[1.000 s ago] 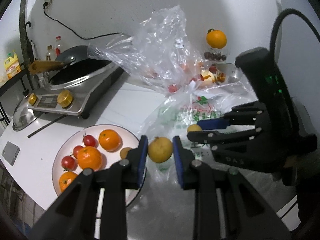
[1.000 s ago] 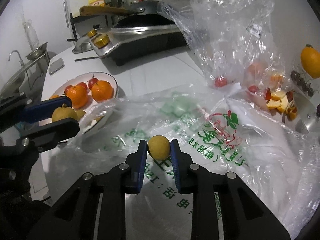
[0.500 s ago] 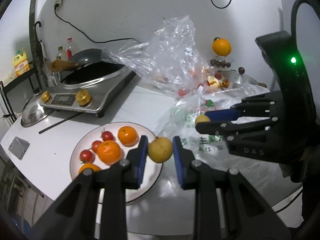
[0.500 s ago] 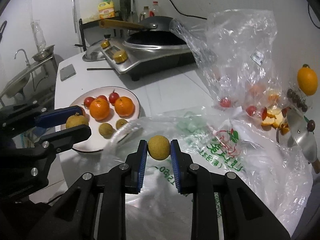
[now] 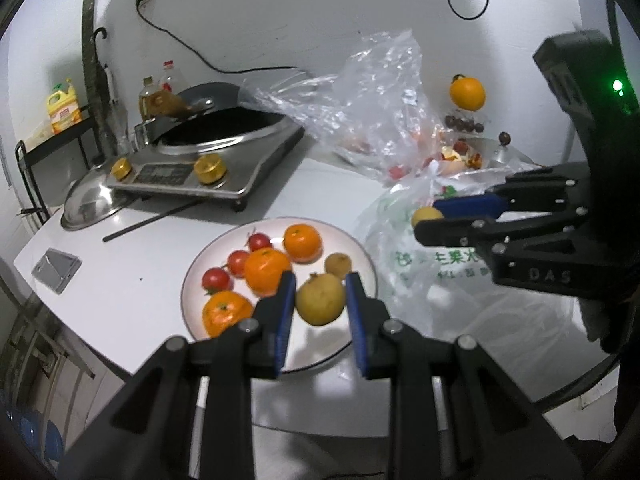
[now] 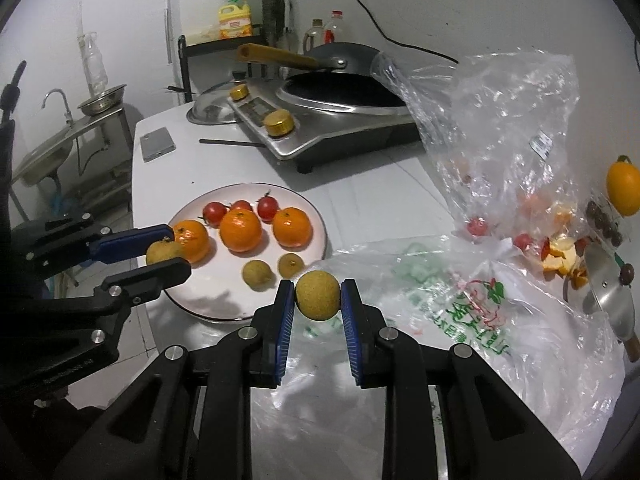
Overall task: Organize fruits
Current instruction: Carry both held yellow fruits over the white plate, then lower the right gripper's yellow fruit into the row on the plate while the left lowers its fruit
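Observation:
My left gripper is shut on a small yellow-brown fruit and holds it above the near part of the white plate. On the plate lie three oranges, three small tomatoes and small brown fruits. In the right wrist view my right gripper is shut on a second yellow-brown fruit, hanging just right of the plate, over the edge of the printed plastic bag. The left gripper shows there with its fruit over the plate's left side.
An induction cooker with a wok stands behind the plate. A clear crumpled bag with tomatoes rises at the right. Peel scraps, an orange and a steel lid lie far right. A phone and chopsticks lie left.
Both grippers have pulled back from the printed bag and shifted toward the plate, each still shut on its fruit. The left one now hangs over the plate.

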`<move>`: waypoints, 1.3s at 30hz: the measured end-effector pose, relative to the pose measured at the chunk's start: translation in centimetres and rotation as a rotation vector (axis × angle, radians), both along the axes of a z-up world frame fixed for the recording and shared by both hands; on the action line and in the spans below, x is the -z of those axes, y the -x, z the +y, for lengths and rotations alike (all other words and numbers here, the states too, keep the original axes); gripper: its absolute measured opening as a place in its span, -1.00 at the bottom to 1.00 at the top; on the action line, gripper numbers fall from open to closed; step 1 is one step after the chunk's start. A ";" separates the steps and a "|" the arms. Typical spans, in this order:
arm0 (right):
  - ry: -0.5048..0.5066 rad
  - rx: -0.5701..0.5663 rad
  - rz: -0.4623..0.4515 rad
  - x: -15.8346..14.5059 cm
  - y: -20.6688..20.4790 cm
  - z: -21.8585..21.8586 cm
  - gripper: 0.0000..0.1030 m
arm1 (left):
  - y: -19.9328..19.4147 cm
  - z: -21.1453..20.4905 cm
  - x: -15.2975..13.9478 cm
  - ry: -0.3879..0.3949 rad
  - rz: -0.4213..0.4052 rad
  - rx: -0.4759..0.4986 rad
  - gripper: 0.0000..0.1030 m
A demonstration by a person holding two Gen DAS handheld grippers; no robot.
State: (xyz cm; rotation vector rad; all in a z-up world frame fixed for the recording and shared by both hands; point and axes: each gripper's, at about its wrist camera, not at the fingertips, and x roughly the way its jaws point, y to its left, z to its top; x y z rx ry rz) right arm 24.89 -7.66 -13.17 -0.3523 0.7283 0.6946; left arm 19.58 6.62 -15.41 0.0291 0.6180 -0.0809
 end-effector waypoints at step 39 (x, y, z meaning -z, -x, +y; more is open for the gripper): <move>0.044 -0.087 0.052 2.9 0.5 5.4 -0.50 | -2.0 2.5 5.8 -0.032 0.080 -0.029 -0.49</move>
